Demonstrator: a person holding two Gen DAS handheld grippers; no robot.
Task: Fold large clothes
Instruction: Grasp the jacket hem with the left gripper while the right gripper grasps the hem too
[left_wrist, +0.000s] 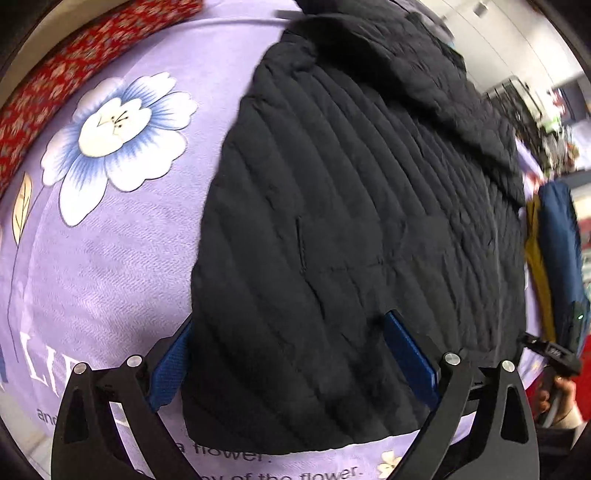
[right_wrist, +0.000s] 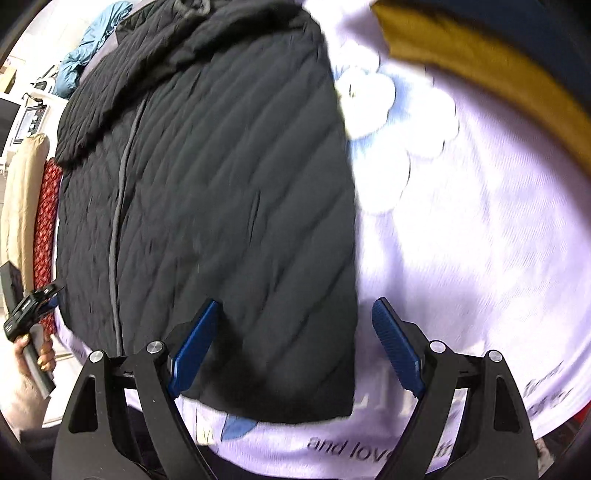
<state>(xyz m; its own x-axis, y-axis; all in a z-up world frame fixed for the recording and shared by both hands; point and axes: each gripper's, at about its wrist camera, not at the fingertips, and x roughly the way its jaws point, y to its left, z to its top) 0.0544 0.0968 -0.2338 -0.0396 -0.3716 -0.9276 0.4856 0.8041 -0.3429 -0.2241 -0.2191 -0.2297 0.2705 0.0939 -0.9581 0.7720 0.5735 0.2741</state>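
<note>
Black quilted jacket (left_wrist: 351, 221) lies flat on lavender floral sheet (left_wrist: 110, 258), hem at near edge. L gripper (left_wrist: 291, 354) & R gripper (right_wrist: 291, 343) both spread wide over hem corners, holding nothing.

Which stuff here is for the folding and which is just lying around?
For the folding:
black quilted jacket
left gripper, open over the jacket's hem
right gripper, open over the jacket's other hem corner

Just lying around:
purple flower sheet underneath
red flowery cloth
mustard cloth
light blue garment
</note>
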